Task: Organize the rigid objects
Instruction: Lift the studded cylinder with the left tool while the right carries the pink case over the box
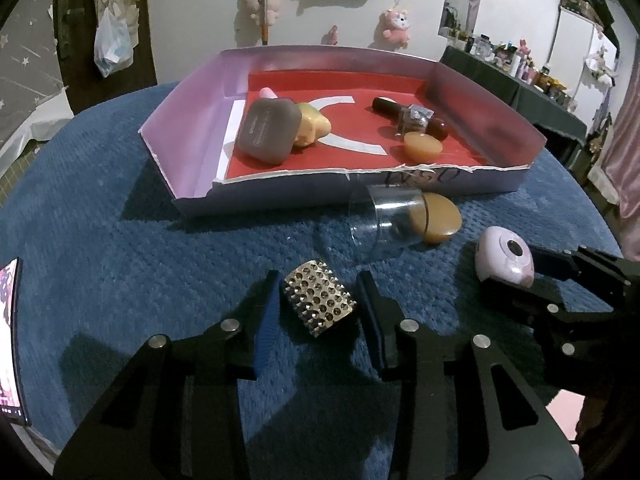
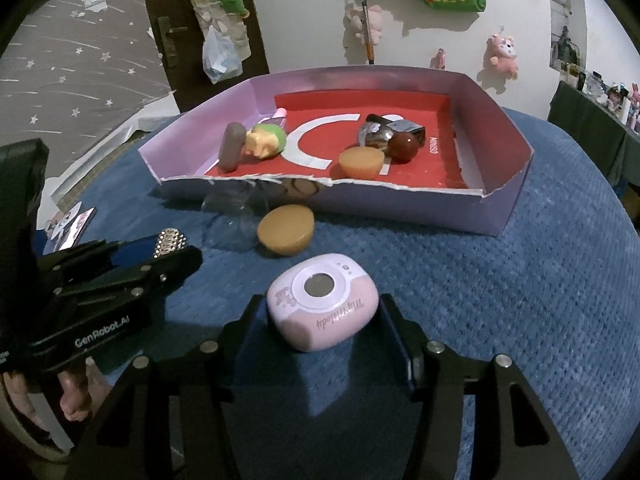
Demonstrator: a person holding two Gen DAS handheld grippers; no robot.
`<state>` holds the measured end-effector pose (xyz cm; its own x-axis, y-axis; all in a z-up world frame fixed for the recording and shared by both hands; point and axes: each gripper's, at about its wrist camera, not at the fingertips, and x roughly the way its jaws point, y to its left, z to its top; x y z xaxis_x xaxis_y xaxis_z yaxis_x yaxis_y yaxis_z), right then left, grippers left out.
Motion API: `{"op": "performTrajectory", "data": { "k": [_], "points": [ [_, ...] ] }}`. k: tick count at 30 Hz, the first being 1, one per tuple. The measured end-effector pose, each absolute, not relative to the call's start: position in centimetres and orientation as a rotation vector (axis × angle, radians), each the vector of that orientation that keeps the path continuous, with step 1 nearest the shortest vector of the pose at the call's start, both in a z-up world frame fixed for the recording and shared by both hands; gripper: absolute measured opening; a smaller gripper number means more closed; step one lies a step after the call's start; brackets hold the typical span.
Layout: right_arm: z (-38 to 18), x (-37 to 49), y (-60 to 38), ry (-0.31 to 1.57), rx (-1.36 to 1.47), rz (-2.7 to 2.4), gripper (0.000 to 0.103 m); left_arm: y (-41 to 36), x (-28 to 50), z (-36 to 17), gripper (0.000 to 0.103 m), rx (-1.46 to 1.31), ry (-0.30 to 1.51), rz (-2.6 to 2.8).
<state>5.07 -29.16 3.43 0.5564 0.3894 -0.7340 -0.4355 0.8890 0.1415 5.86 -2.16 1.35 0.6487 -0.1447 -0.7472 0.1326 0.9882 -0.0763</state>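
Note:
A studded silver block (image 1: 320, 304) lies on the blue cloth between the fingers of my left gripper (image 1: 320, 290), whose pads press its two sides. My right gripper (image 2: 322, 304) is shut on a pink rounded case (image 2: 323, 300) with a round window, also resting on the cloth. Each gripper shows in the other's view, the right gripper (image 1: 514, 276) to the right and the left gripper (image 2: 170, 246) to the left. Behind them stands a purple cardboard tray (image 1: 280, 179) with a red floor. It holds a brown-grey case (image 1: 268, 132), a yellow toy (image 1: 314, 126), a dark red bottle (image 1: 412, 118) and an amber dome (image 1: 423, 146).
A clear glass (image 1: 384, 216) lies on its side against the tray's front wall, with an amber disc (image 1: 440, 218) beside it. A phone (image 1: 10, 340) sits at the table's left edge. A person's fingers (image 2: 76, 396) hold the left gripper. Plush toys hang on the wall behind.

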Motion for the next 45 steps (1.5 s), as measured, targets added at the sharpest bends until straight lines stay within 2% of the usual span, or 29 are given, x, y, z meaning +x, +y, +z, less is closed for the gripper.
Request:
{"op": "performTrajectory", "data": {
  "k": [20, 45],
  "points": [
    [2.8, 4.1, -28.6, 0.736, -0.073, 0.488, 0.058, -2.5, 5.3, 1.2, 0.035, -0.008, 0.826, -0.152],
    [7.2, 4.5, -28.0, 0.705, -0.034, 0.599, 0.058, -1.7, 5.4, 5.2, 0.035, -0.047, 0.755, -0.218]
  ]
}}
